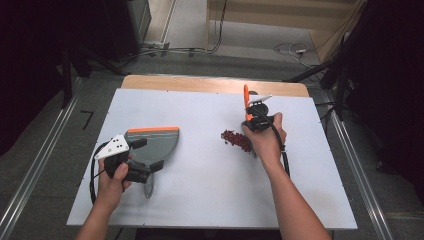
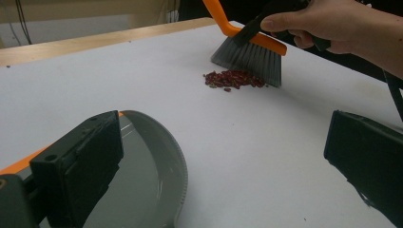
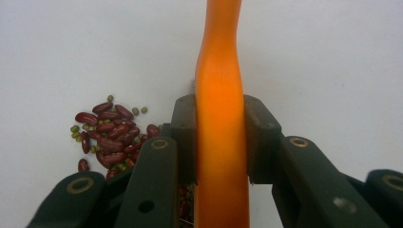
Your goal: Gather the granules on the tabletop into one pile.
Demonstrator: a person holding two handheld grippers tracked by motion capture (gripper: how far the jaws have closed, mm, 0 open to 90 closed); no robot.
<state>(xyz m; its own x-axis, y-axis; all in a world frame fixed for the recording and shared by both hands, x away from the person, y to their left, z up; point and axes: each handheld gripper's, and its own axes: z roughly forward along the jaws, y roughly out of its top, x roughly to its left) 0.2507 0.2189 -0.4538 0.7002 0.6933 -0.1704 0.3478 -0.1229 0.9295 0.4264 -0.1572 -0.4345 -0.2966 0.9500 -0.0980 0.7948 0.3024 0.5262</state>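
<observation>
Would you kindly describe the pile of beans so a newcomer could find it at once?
On the white table, look right of centre, beside the right gripper holding the orange-handled grey brush. The small heap of dark red beans lies there, with tiny green ones mixed in.

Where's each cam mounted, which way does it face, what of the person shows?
High view: above the person's side, looking forward and down on the table; both forearms, left gripper at the dustpan, right gripper.
Left gripper view: low over the table, facing the brush and beans; own jaws apart, dustpan between, other hand beyond.
Right gripper view: looking down its jaws clamped on the brush handle.
All three views share the beans.
</observation>
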